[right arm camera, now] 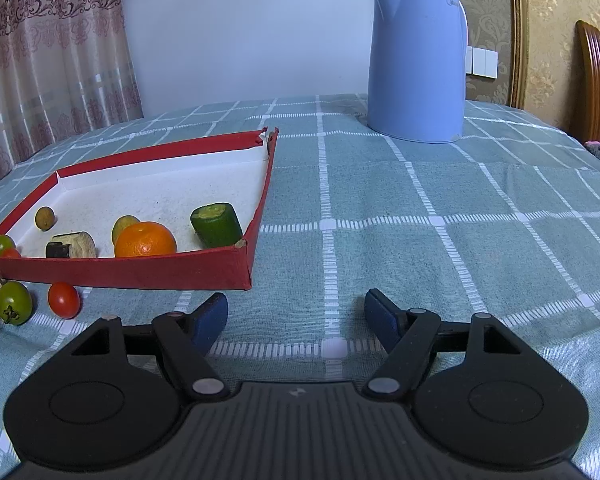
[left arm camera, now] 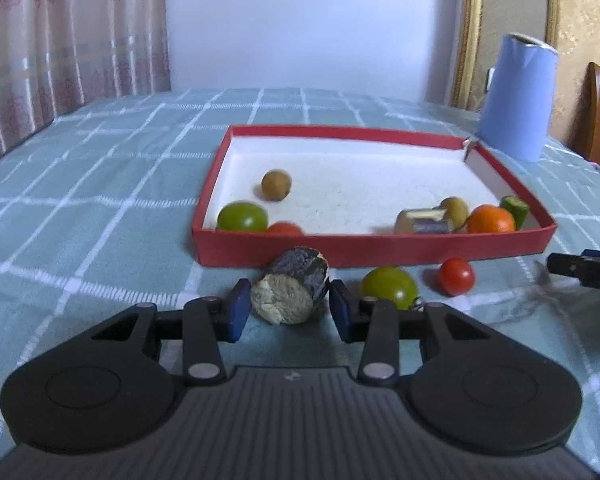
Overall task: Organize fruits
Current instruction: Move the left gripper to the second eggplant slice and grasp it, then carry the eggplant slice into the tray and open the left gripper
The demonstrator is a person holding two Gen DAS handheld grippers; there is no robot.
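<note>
While box wall (left arm camera: 374, 246) hides red tomato (left arm camera: 285, 228) | orange (left arm camera: 491, 220) half-hidden

The left gripper (left arm camera: 287, 309) tilts down toward the table, its blue pads (left arm camera: 238, 309) narrowly apart around a stub without clearly pressing it, while the right gripper (right arm camera: 296, 318), likewise tilted down, hangs with jaws spread wide and empty.
</note>
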